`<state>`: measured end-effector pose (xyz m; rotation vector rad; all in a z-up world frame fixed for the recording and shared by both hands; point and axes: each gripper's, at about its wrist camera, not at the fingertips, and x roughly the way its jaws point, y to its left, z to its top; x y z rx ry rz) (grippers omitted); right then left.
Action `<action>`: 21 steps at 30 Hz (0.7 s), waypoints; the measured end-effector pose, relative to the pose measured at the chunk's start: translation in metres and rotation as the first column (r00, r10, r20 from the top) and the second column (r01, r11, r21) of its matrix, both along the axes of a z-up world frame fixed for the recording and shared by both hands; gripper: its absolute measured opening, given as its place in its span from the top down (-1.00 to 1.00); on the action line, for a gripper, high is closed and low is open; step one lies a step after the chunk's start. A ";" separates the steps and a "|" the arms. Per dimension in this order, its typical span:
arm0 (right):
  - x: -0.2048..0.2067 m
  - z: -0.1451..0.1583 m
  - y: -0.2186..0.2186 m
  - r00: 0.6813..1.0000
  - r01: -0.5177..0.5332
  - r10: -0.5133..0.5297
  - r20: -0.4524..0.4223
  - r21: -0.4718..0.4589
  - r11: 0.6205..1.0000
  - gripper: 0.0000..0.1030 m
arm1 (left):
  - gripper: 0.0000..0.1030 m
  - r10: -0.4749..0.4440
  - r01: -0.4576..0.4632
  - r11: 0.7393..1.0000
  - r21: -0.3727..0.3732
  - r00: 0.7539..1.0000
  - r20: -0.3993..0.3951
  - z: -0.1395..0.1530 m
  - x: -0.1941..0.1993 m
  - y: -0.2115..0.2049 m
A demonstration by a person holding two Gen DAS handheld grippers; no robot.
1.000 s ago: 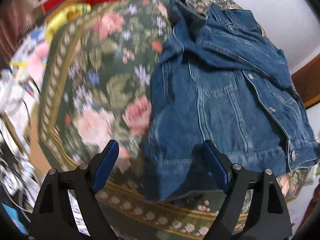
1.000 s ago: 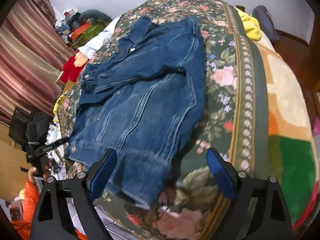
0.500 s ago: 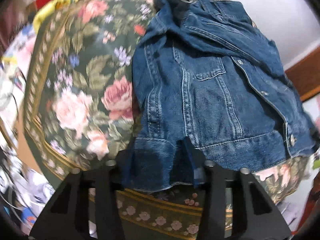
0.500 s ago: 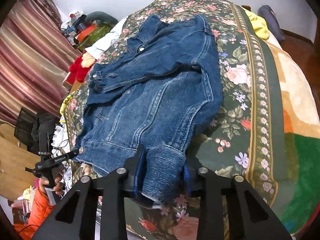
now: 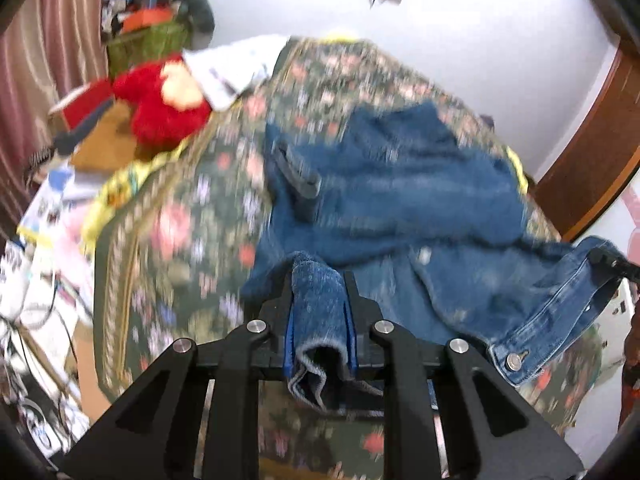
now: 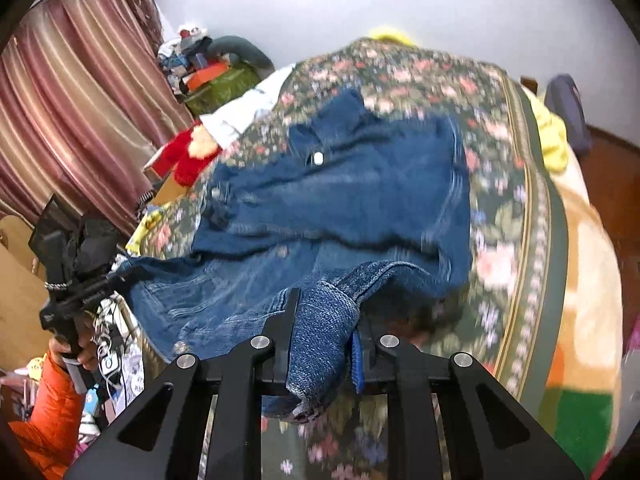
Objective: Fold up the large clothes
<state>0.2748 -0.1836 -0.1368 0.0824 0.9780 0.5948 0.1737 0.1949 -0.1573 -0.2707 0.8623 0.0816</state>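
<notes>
both grippers, wide open and low over the jacket's hem a second ago, have since closed on it and lifted.

left wrist view: the left gripper [image 5: 319, 320] is closing on a bunched fold of the denim jacket [image 5: 400, 196], pads pressing it from both sides. the hem hangs out below the fingers; the rest of the jacket trails away beyond the fingertips onto the flowered bedspread [image 5: 180, 240]. a red plush toy [image 5: 164, 100] lies far off past the fingers to the left.

right wrist view: the right gripper [image 6: 324, 332] is also closing, clamped on the other hem corner, cloth bulging above the fingers. the jacket body sags ahead of them on the bed.

denim looks heavy, thick and fairly stiff, not slippery; i judge the seamed hem corners the best hold, since a shallow pinch might let its weight drag it free.
</notes>
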 end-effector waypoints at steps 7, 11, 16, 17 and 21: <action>0.064 0.024 -0.004 0.994 0.086 -0.088 0.069 0.019 0.996 0.70 | 0.65 0.053 -0.051 0.999 -0.019 0.995 0.081 0.035 0.075 0.026; 0.115 0.029 -0.005 0.987 0.138 -0.140 0.084 0.036 0.990 0.71 | 0.64 0.085 -0.081 0.995 -0.050 0.993 0.084 0.040 0.117 0.039; 0.173 0.025 0.013 0.981 0.165 -0.166 0.102 0.018 0.986 0.72 | 0.65 0.124 -0.122 0.992 -0.044 0.991 0.053 0.031 0.176 0.051; 0.189 0.021 0.019 0.980 0.171 -0.171 0.100 0.007 0.985 0.72 | 0.65 0.129 -0.127 0.991 -0.044 0.990 0.048 0.029 0.184 0.052; 0.233 0.001 0.032 0.980 0.186 -0.184 0.076 -0.014 0.982 0.72 | 0.64 0.150 -0.149 0.988 -0.031 0.989 0.011 0.008 0.226 0.063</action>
